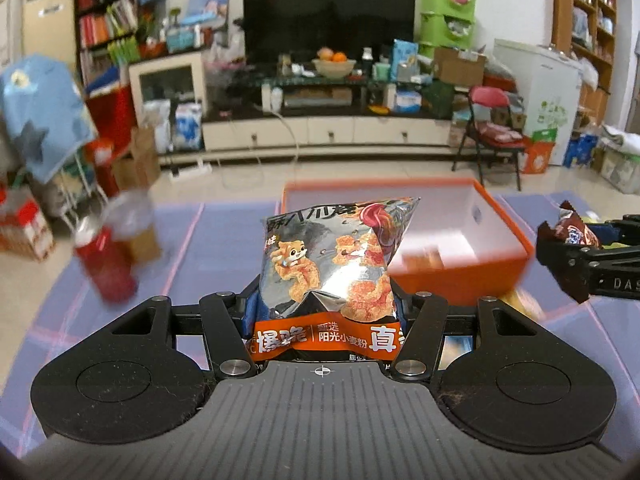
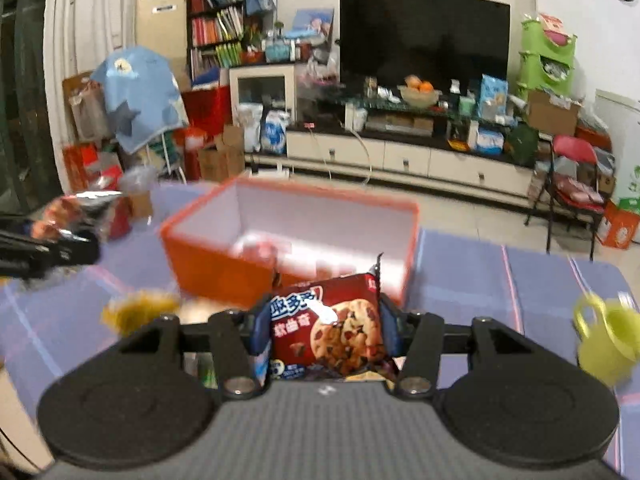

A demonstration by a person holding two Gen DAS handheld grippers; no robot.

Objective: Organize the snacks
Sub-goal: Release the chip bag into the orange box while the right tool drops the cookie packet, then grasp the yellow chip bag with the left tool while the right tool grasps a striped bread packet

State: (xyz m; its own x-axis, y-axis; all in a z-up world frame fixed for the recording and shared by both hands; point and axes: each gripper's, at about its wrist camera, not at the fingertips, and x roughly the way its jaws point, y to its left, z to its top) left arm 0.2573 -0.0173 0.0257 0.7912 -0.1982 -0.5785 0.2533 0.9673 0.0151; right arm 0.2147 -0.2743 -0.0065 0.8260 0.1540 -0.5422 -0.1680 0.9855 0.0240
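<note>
My left gripper [image 1: 324,320] is shut on a silver and orange puffed-snack bag [image 1: 332,264], held above the table short of the orange box [image 1: 460,272]. My right gripper [image 2: 324,332] is shut on a dark red chocolate-cookie packet [image 2: 332,328], just before the orange box [image 2: 224,264], which is white inside with a few blurred items in it. The right gripper with its packet also shows at the right edge of the left wrist view [image 1: 576,240]. The left gripper with its bag shows at the left edge of the right wrist view [image 2: 72,216].
The table has a lilac checked cloth [image 1: 216,240]. A red can with a clear cup [image 1: 108,256] stands at the left. A yellow-green cup [image 2: 608,340] stands at the right. A yellow packet [image 2: 136,312] lies before the box. Beyond are a TV stand and a folding chair.
</note>
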